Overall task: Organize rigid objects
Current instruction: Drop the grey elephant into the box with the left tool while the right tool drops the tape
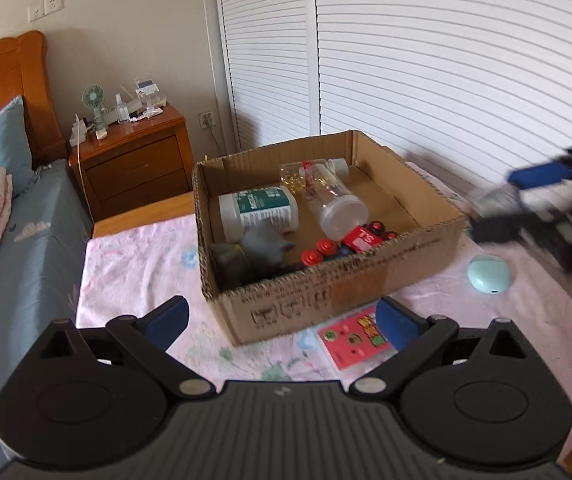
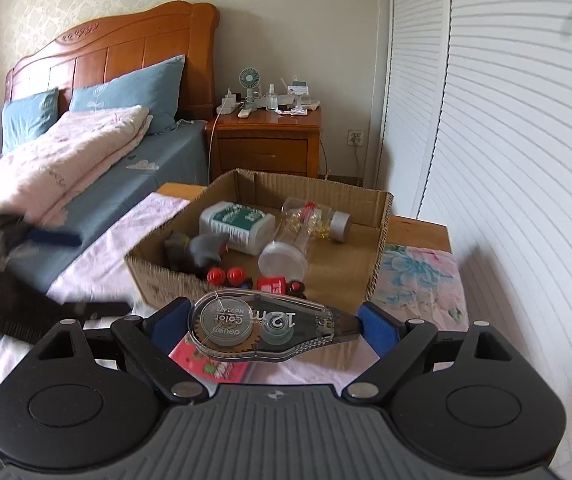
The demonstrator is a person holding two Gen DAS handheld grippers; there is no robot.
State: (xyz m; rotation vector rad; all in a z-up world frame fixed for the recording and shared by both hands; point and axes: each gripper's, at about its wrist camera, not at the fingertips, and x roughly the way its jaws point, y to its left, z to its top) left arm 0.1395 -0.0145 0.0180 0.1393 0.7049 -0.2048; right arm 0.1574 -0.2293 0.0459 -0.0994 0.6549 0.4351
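The cardboard box [image 2: 262, 240], its near wall hiding part of the red toy car [image 1: 359, 238], sits on the pink-clothed desk [image 1: 134, 264] while the right hand-held gripper [image 2: 274, 322] clamps the clear correction tape [image 2: 262, 324] level just before it, and the left hand-held gripper [image 1: 282, 318] hovers spread wide, empty, over a half-covered pink card [image 1: 351, 340].

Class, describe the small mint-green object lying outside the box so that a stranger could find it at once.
Start at the open cardboard box on the pink floral cloth. Just past its right-hand corner, on the cloth, lies a mint-green case. Unlike the flat pink card before the box, it is rounded and plain.
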